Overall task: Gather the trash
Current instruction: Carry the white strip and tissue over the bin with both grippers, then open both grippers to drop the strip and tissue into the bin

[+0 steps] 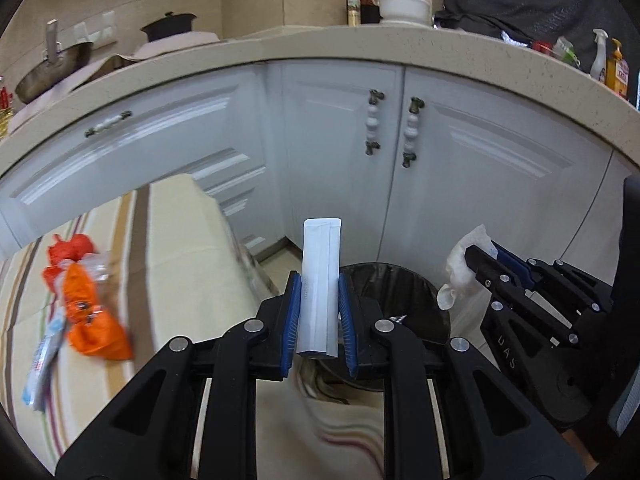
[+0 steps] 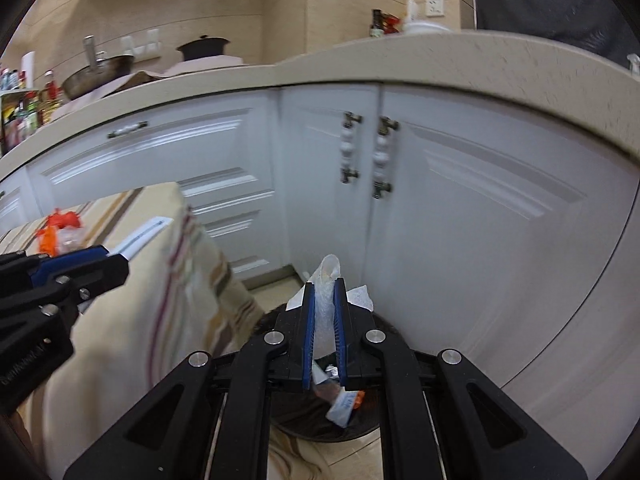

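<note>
My left tongs (image 1: 319,312) are clamped on a flat, white, folded paper packet (image 1: 321,280), long and narrow, which stands upright between the blue pads. It looks light and fairly stiff along its length, and it is gripped across its lower half, so I judge it will drop cleanly once released. My right tongs (image 2: 323,320) are clenched on a crumpled piece of white tissue with clear plastic film (image 2: 326,300). That piece is soft, limp and nearly weightless, squeezed at its middle with its loose ends spilling out above and to the right of the pads; it may cling to the pads rather than fall.

Both pieces hang over or just beside a round bin lined with a black plastic bag (image 1: 404,280), which stands on the tiled floor near the corner of the bench. Some wrappers already lie inside it.

To the left, the bench (image 1: 180,248) is covered with a cream cloth striped in brown, red and green. More rubbish waits near its left edge: a crinkled orange plastic wrapper (image 1: 86,312), thin and slippery-looking, a red wrapper behind it, and a pale blue and white sachet (image 1: 44,364) in front.

Behind everything runs a curved kitchen counter (image 1: 360,44) of speckled beige stone over white cabinet doors (image 1: 460,160), carrying pans, bottles and a white bowl.
</note>
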Demonstrator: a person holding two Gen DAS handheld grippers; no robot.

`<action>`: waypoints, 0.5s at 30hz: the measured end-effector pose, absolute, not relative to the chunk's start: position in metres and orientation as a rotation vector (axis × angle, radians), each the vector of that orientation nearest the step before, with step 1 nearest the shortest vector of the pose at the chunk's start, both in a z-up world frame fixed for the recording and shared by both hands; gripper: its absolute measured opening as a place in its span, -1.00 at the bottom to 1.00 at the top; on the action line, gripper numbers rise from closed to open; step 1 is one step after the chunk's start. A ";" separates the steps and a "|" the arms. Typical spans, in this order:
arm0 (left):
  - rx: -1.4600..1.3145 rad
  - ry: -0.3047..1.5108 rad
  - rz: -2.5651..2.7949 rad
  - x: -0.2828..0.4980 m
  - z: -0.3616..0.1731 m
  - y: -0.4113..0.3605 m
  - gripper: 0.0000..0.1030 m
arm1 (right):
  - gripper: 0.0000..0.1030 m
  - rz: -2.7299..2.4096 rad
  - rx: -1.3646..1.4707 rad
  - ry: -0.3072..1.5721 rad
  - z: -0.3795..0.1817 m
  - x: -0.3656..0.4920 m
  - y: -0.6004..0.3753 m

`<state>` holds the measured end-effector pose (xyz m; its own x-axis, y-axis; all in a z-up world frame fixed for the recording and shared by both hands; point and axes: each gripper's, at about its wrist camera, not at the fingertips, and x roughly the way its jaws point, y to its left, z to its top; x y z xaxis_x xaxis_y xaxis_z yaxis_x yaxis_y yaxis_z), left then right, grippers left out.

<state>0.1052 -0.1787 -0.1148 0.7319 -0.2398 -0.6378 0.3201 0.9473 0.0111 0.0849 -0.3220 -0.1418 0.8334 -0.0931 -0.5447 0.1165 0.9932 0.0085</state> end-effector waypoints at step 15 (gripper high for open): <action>0.132 0.776 -0.299 0.165 -0.160 -0.233 -0.62 | -0.81 -0.136 0.081 0.611 -0.178 0.130 -0.369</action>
